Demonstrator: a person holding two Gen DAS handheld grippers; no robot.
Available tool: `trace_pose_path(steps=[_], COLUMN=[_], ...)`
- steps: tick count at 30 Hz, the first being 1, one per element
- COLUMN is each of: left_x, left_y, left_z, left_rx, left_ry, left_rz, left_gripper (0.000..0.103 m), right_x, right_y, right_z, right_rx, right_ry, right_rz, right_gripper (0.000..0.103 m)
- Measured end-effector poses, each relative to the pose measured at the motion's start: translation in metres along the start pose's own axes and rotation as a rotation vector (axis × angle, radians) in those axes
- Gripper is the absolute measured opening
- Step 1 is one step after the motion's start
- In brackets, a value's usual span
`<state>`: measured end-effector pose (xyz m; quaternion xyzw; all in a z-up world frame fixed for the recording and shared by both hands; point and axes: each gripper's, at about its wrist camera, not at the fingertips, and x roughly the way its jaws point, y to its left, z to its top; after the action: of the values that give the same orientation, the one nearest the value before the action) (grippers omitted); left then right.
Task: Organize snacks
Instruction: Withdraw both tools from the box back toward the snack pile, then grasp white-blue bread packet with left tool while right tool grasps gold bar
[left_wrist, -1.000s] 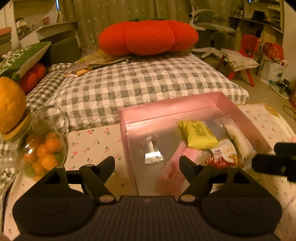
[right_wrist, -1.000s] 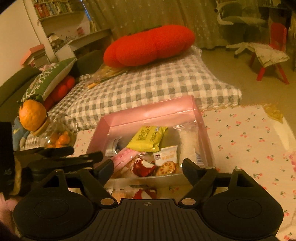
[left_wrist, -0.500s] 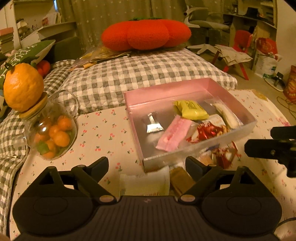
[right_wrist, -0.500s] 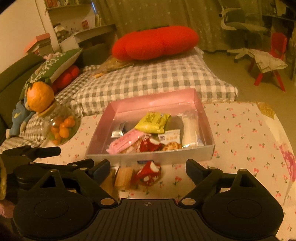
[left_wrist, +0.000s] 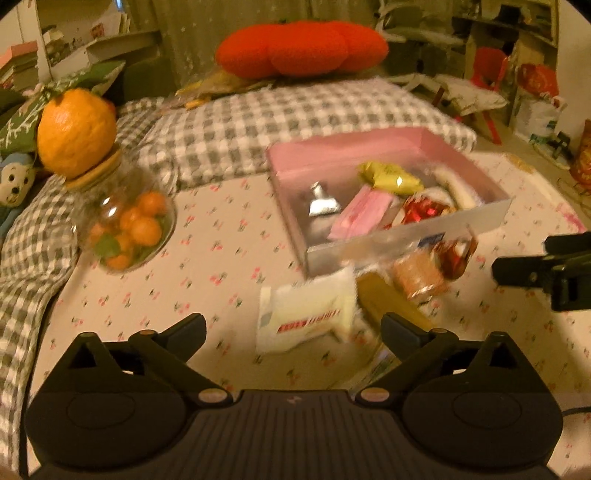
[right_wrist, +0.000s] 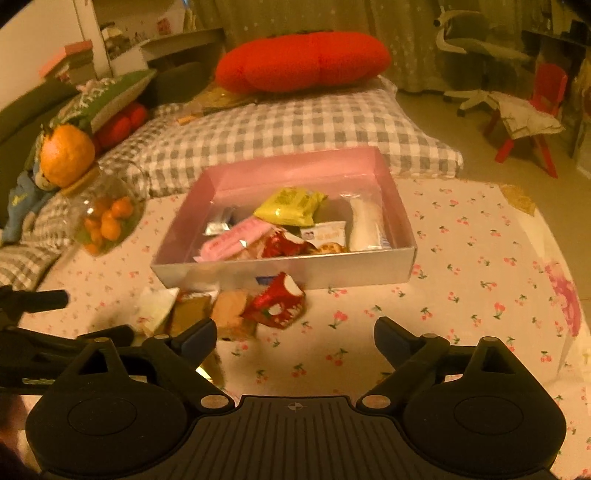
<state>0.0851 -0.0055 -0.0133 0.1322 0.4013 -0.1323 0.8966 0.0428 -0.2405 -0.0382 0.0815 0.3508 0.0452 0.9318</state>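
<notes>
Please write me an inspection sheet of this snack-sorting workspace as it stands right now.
Surface: cherry-print tablecloth, mostly bare on the right.
Job's things: pink box holds a yellow packet, a pink packet and other snacks; outside its near wall lie a red wrapper, a white packet and two brownish packets.
Clutter: glass jar of small oranges with an orange on its lid.
Grippers: left gripper and right gripper both opening, nothing between the fingers.
Cables: nothing seen on the table.
Surroundings: checked cushion, red pillow, red chair.
</notes>
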Motion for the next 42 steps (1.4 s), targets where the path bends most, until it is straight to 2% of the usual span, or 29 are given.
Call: trace_pose_path(steps=[6,12,17,24,31,37,42], left_x=[0.001,0.007,0.016,0.015,0.013,0.013,0.022], left_y=[0.009,0.016,0.020,0.020,0.014,-0.001,-0.006], left_z=[-0.009,-0.018,-0.026,-0.032,-0.035,-0.040,-0.041], left_rx=[-0.014,0.009,0.036,0.091,0.128,0.170,0.172], left_ry=[0.023,0.047,0.068,0.045,0.037,0.027,0.049], left_rz=[-0.004,0.003,-0.037,-0.083,-0.183,-0.276,-0.277], left_gripper=[0.102,0.102,0.102,0.102,0.101,0.089,0.081], right_x=[0.002,0.005,0.010,0.013,0.017,0.016,0.025], right_y=[0.003,0.013,0.017,0.025,0.033,0.039,0.049], right_z=[-0.007,-0.015,-0.021,-0.028,-0.027,-0.020,-0.023], right_rx=[-0.004,-0.091,-0.137,-0.195,-0.207,-0.189,-0.195], right_ry=[0.037,0.032,0.047,0.054,0.068,0.046,0.046], right_rz=[-0.015,-0.051,-0.067,-0.061,0.001,0.101,0.135], right_gripper=[0.094,0.097,0.097,0.097,0.097,0.097,0.095])
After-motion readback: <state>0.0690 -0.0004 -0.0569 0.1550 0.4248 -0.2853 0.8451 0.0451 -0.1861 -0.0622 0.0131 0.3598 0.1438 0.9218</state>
